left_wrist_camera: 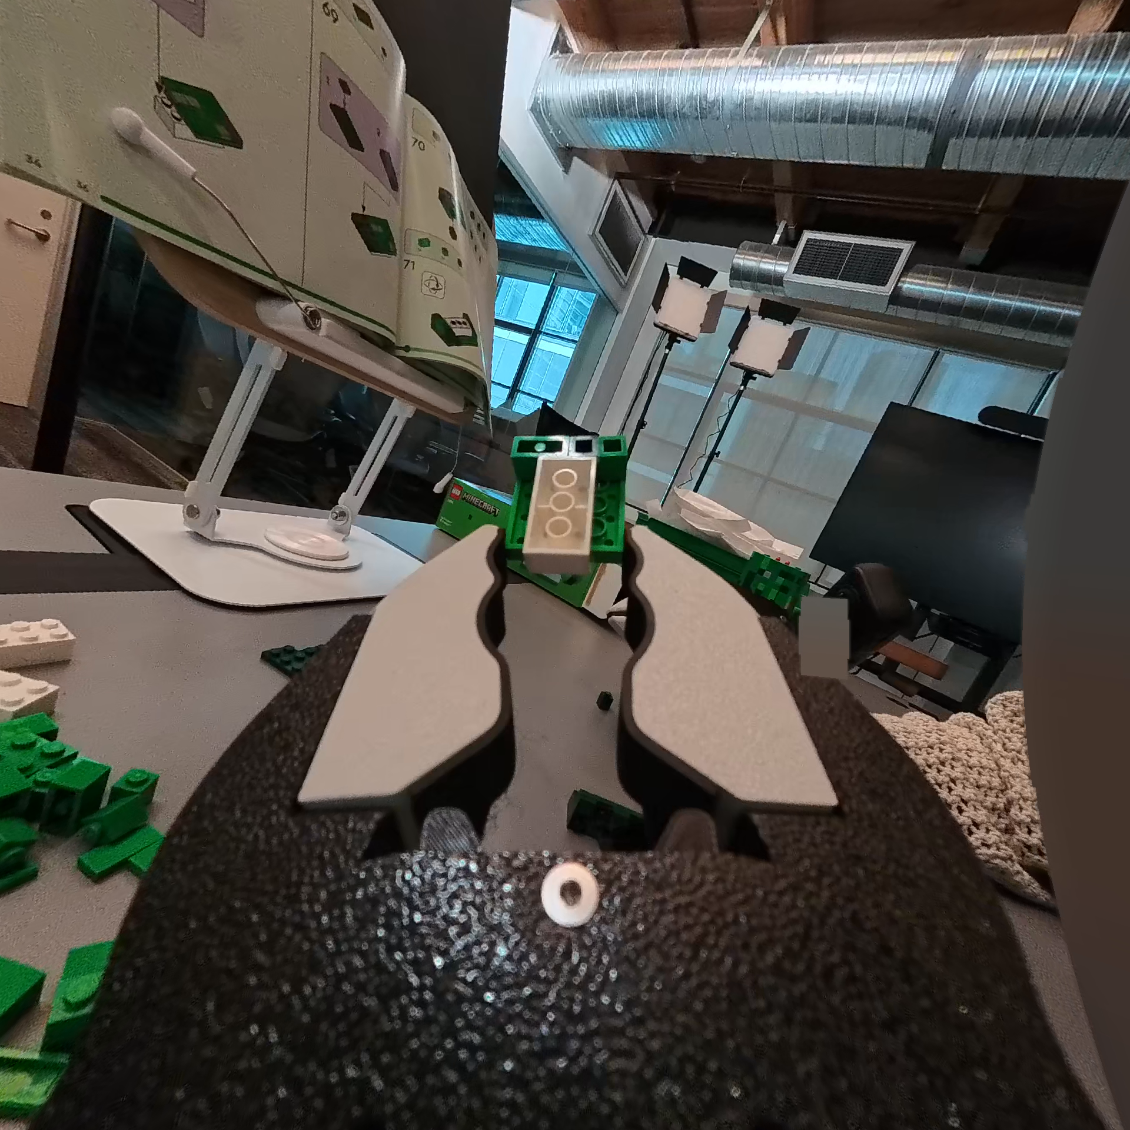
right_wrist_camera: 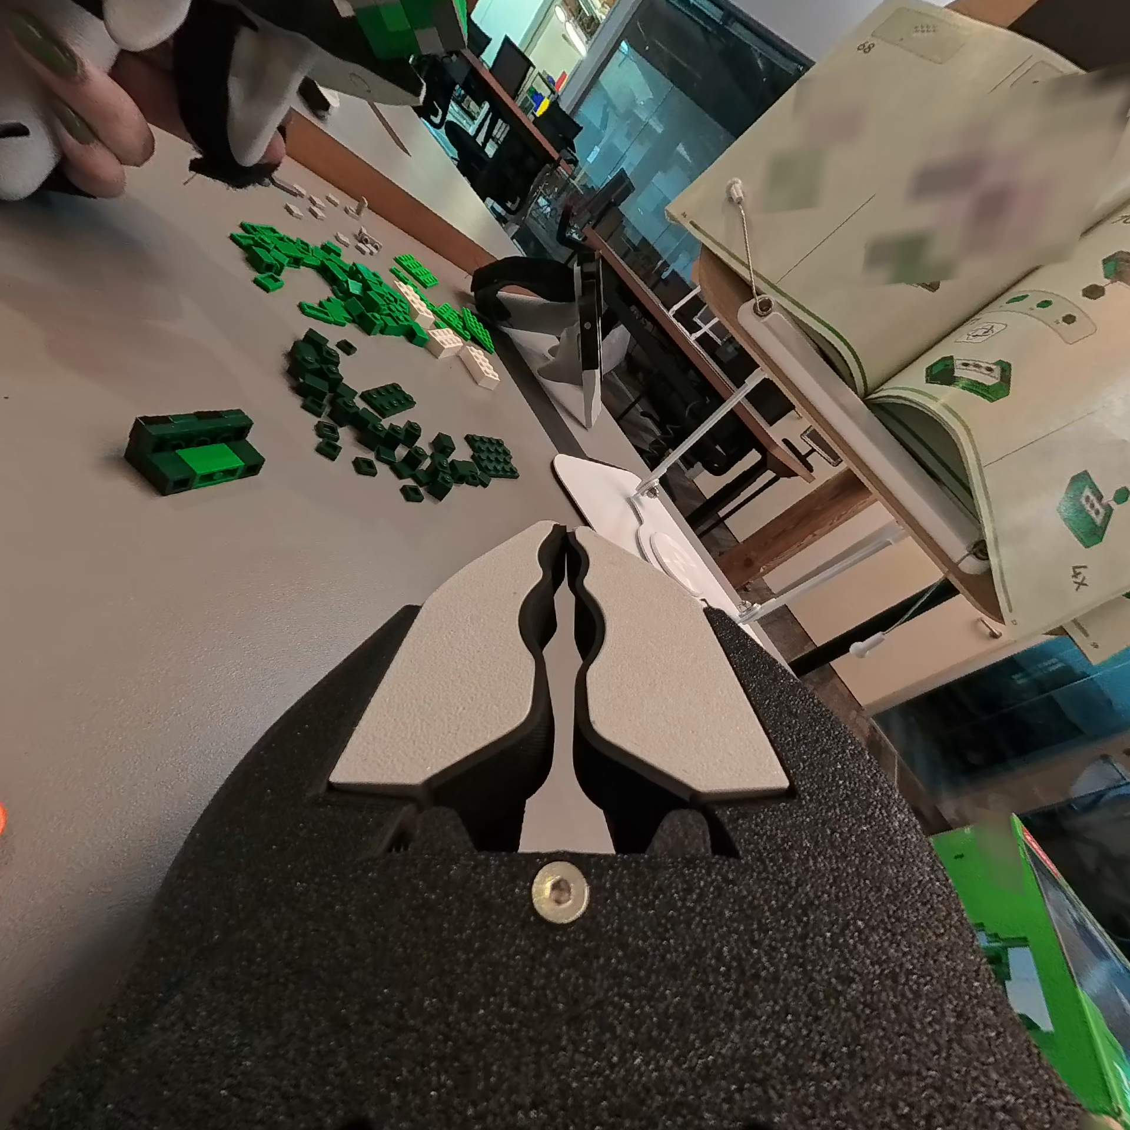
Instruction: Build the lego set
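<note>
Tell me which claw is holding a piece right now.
The left claw: it grips a green assembly with a white brick lifted off the table. The right claw is shut and empty.

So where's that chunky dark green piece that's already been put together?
In the right wrist view, the dark green assembly sits on the grey table, left of the dark green loose bricks and ahead-left of the right tool.

Left wrist view: low over the grey table (left_wrist_camera: 183, 660), facing the far windows, close. Right wrist view: tilted, higher, looking across the table (right_wrist_camera: 153, 611) leftward. Shared: instruction booklet (left_wrist_camera: 257, 153) (right_wrist_camera: 917, 214) on its stand, loose green bricks (left_wrist_camera: 55, 789) (right_wrist_camera: 342, 287).
</note>
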Tool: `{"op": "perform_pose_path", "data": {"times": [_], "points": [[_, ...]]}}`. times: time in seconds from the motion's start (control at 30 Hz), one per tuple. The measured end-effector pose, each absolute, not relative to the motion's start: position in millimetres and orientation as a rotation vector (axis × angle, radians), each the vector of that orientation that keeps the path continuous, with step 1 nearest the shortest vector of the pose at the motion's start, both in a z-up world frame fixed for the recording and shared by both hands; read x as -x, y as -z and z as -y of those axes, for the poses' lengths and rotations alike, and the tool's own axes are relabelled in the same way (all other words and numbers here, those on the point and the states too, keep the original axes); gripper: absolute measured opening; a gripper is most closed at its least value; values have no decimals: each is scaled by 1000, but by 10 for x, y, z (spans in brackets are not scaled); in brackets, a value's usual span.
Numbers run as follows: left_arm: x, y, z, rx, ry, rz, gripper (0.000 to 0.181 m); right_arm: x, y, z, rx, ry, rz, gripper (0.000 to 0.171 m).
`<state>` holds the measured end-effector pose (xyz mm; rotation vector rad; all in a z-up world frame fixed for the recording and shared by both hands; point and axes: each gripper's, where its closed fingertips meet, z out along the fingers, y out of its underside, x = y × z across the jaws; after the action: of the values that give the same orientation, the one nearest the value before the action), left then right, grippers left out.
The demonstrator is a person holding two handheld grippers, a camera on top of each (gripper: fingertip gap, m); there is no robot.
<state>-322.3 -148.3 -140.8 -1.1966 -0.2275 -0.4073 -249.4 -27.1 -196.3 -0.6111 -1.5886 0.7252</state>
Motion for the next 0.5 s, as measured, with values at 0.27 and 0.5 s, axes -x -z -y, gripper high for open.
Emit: {"op": "perform_pose_path", "data": {"times": [0.27, 0.5], "points": [[3231, 1409, 1472, 1199, 407, 229, 35, 2493, 1965, 271, 610, -725, 1589, 0], [3224, 1415, 1476, 1202, 397, 226, 35, 2492, 1962, 272, 609, -726, 1588, 0]]}}
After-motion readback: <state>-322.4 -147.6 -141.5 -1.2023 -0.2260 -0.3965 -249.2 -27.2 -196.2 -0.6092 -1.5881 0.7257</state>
